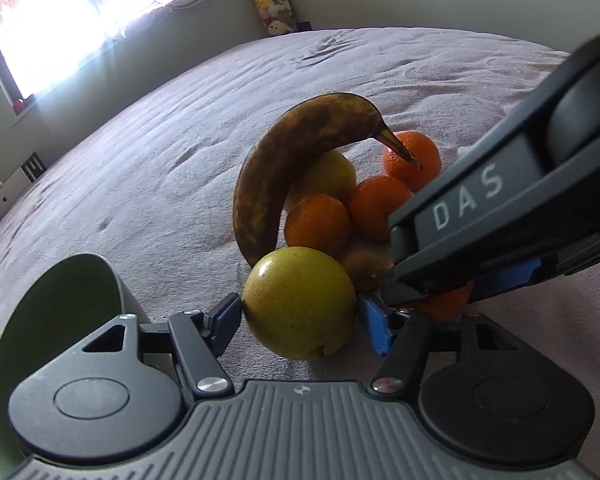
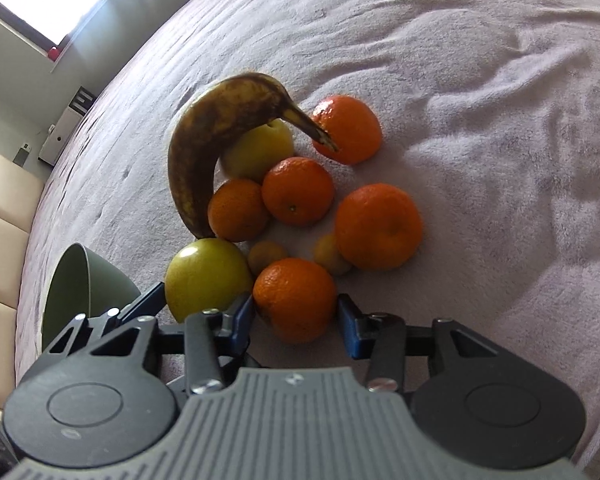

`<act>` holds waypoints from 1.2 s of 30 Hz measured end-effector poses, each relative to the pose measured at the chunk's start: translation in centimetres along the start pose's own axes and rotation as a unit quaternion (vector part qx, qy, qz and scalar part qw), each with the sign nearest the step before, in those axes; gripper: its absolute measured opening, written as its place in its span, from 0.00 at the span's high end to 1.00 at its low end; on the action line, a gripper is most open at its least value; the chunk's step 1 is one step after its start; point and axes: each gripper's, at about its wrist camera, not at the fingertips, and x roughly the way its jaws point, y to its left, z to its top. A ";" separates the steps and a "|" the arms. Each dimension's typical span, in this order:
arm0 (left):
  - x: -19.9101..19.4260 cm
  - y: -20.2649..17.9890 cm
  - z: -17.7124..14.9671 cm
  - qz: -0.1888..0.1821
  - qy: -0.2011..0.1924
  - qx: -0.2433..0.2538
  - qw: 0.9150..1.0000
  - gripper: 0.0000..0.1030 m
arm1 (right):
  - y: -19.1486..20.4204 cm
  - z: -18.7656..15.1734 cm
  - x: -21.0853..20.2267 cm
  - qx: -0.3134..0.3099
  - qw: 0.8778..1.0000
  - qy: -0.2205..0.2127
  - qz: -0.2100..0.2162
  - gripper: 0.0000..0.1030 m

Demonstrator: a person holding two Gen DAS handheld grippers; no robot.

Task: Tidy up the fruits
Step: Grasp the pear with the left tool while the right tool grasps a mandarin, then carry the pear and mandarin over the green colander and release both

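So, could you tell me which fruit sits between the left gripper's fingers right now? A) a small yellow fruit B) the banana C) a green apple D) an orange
C: in the left wrist view the left gripper has its blue fingertips on either side of the green apple, while the right gripper brackets an orange.

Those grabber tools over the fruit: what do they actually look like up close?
Both look alike. The left gripper and the right gripper each have a ribbed grey body flanked by two round black discs, black linkage bars with silver screws, and blue pads on the jaws. Seen from the left wrist view, the right one carries white letters reading DAS. No cables or sleeves show.
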 end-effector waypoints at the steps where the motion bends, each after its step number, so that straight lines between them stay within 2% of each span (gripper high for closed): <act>1: 0.0 0.0 0.1 0.000 0.001 0.000 1.000 0.29 | 0.0 0.0 -0.2 0.000 1.000 -0.002 0.000 0.59; 10: -1.7 0.2 0.1 -0.011 0.020 -0.013 1.000 0.30 | 0.4 -0.1 -1.6 -0.009 1.000 -0.001 -0.009 0.59; 18: -4.7 0.9 -1.6 -0.052 0.074 -0.063 0.994 0.30 | -0.2 -1.0 -2.5 -0.012 1.000 0.008 -0.015 0.59; 25: -3.6 0.7 -1.9 -0.044 0.026 -0.064 0.997 0.26 | -0.8 -1.4 -2.4 -0.006 1.000 0.021 -0.018 0.59; 32: -3.2 0.6 -1.7 -0.039 0.019 -0.063 0.997 0.28 | -0.6 -1.5 -2.4 -0.011 0.999 0.022 -0.021 0.59; 36: -4.0 0.8 -1.5 -0.037 0.022 -0.071 0.997 0.28 | 0.1 -1.4 -3.2 -0.022 1.000 0.008 -0.015 0.59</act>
